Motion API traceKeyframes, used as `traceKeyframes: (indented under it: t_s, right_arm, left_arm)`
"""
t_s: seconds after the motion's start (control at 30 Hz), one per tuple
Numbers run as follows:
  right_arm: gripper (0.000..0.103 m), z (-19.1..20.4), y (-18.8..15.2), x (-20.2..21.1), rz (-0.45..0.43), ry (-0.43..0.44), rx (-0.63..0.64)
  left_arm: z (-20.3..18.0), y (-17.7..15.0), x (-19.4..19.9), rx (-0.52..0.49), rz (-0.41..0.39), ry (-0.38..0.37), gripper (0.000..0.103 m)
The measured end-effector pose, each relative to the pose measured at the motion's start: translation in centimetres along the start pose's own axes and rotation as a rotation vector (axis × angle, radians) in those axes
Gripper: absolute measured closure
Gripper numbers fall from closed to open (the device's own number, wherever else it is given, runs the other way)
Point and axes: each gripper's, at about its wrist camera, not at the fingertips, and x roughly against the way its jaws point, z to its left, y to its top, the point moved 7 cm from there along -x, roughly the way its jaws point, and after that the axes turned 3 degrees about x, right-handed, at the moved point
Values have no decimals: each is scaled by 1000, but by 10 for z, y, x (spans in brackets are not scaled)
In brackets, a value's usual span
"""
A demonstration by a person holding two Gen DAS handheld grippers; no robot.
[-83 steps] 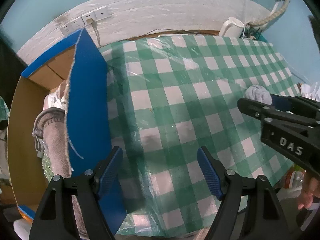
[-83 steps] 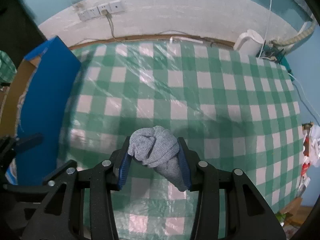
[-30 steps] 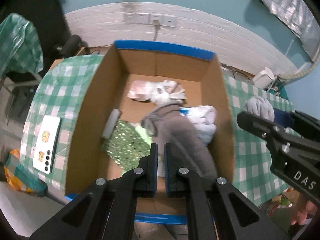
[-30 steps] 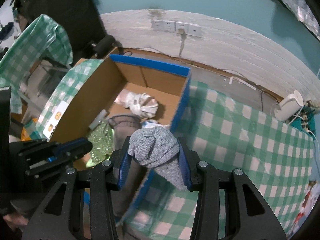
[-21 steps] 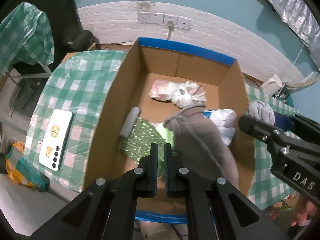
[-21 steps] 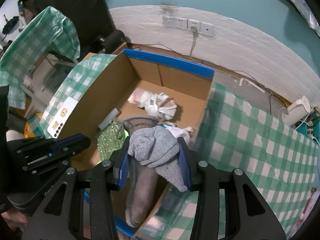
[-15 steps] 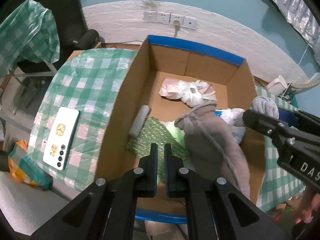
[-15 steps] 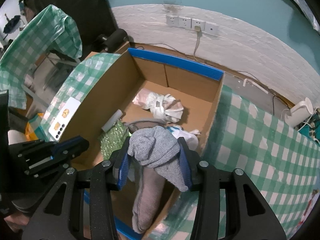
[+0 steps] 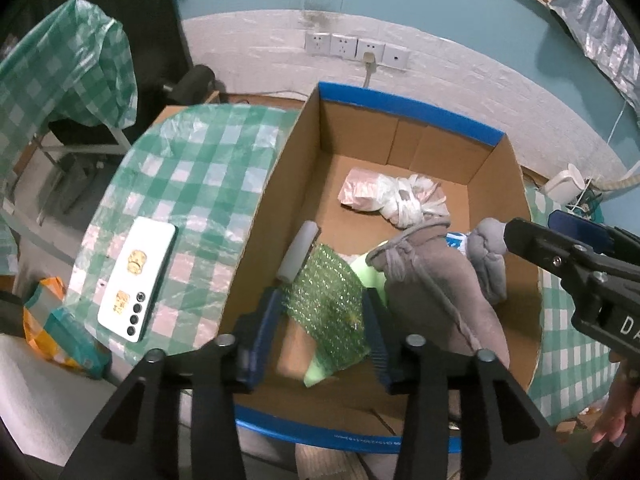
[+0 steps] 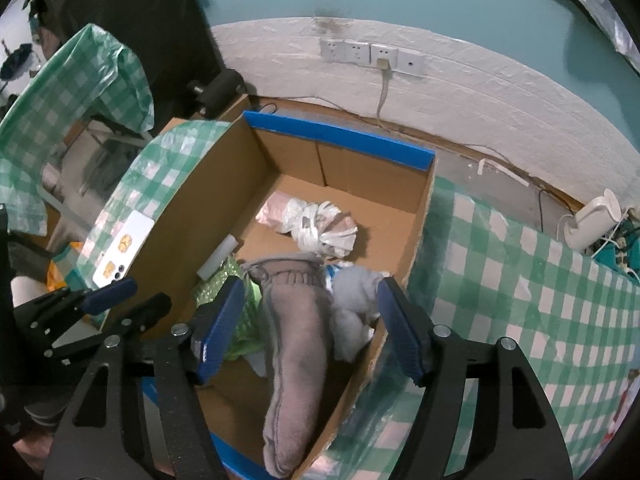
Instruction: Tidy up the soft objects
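1. Right gripper [image 10: 308,324]: the jaws have just been opening and now stand wide apart above the near right corner of the open brown cardboard box with blue-taped rim [image 10: 340,140]. Nothing is pressed between the pads.
2. Knotted light-grey sock bundle [image 10: 354,308]: it lies loose between the right jaws but clear of both pads, inside the box against its right wall. Judged: this is the release step, with the jaws spread so the bundle settles by its own weight.
3. Left gripper [image 9: 324,332]: the jaws have just been opening and are about half spread, holding nothing. It hangs over the near left part of the box, above a crumpled green glittery sheet [image 9: 324,296]. Judged: it is parked clear of the drop zone.
4. Box contents: a long grey-brown fleece garment [image 10: 294,344] drapes over the near wall, just beside the sock bundle. A knotted white-and-pink plastic bag [image 10: 316,222] lies toward the far wall.
5. Surroundings: the box stands on a table with a green-and-white checked plastic cover [image 10: 500,280]. A white smartphone [image 9: 138,278] lies on the cover left of the box.
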Motion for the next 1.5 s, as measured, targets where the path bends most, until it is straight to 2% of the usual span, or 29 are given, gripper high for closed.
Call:
traceKeyframes:
  t_s: [0.07, 0.27, 0.33, 0.37, 0.43, 0.53, 0.67, 0.93, 1.0, 1.07, 1.27, 1.5]
  right_arm:
    - [33, -4, 0, 2, -1, 1, -11]
    - [32, -18, -5, 9, -7, -11, -38]
    - [32, -24, -7, 12, -11, -13, -54]
    - [32, -25, -8, 14, -13, -14, -57]
    - [32, -30, -10, 18, -19, -18, -62]
    - [32, -36, -12, 26, -31, -23, -75]
    - [32, -44, -16, 35, -47, -31, -94]
    - [30, -64, -29, 60, -72, -82, -137]
    - [30, -66, -31, 69, -82, -91, -139]
    - [30, -68, -33, 78, -93, -104, -141]
    - [30, -76, -39, 101, -121, -115, -161]
    - [29, -89, -46, 120, -148, -130, -178]
  left_arm:
    - [-1, 1, 3, -4, -12, 4, 49]
    - [-11, 4, 10, -29, -42, 5, 47]
    - [-16, 5, 15, -46, -62, 14, 33]
    - [-19, 5, 18, -54, -73, 17, 30]
    - [-24, 7, 25, -68, -98, 11, 30]
    - [-33, 8, 33, -88, -117, 3, 23]
    - [-43, 6, 42, -97, -134, -7, 23]
    - [-61, -1, 55, -117, -93, -3, 22]
    - [-66, -3, 61, -125, -101, -1, 21]
    - [-72, -5, 69, -141, -108, 5, 14]
    - [-85, -7, 91, -178, -159, 19, 14]
    - [-96, -7, 109, -194, -171, -5, 14]
